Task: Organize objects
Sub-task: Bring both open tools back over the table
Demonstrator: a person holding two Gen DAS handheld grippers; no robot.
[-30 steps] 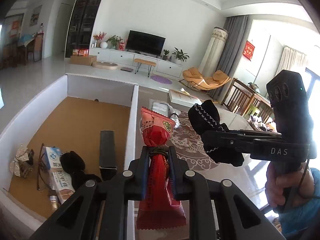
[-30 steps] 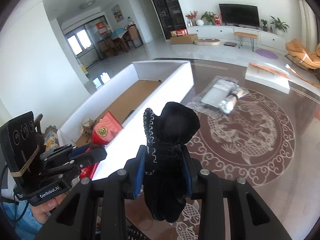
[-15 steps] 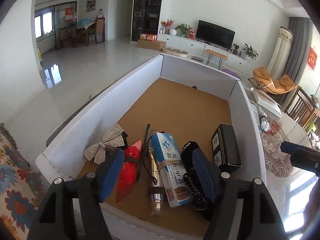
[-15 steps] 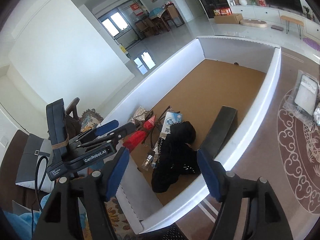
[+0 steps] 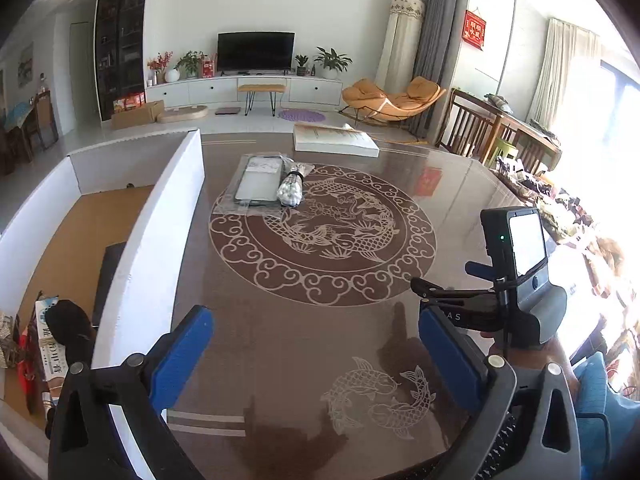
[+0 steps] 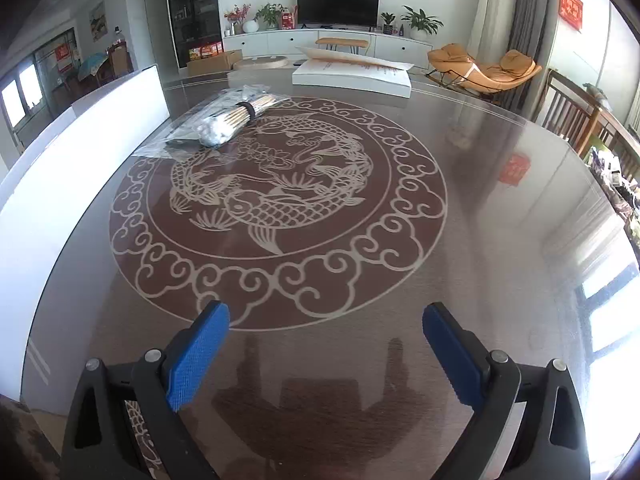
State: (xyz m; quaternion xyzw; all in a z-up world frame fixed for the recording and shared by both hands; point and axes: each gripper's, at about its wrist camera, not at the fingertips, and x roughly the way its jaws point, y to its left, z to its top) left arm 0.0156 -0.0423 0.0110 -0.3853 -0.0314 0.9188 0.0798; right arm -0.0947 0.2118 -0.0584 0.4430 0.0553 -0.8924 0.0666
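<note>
My left gripper [image 5: 316, 344] hangs over the brown patterned table [image 5: 320, 320], its jaws opening with nothing between them. My right gripper [image 6: 326, 340] is also opening and empty over the table; the left wrist view shows it [image 5: 448, 280] at the right in a hand. The white box [image 5: 160, 240] stands to the left. Inside it lie a black glove [image 5: 72, 328], a red packet [image 5: 24, 360], a toothpaste carton [image 5: 48, 344] and a black case [image 5: 108, 276]. Farther back on the table, a clear bag holding a flat item [image 5: 260, 184] lies under a bundle of cotton swabs [image 5: 290, 190] [image 6: 236, 118].
A flat white carton [image 5: 332, 142] [image 6: 352, 74] lies at the table's far edge. The white box wall [image 6: 80, 160] borders the table on the left. Wooden chairs [image 5: 472, 128] stand off the far right edge. A silver bow [image 5: 6, 344] sits in the box's near corner.
The left gripper let go of the red packet and the right let go of the black glove, both into the box. Both grippers then swung right, out over the table, jaws wide.
</note>
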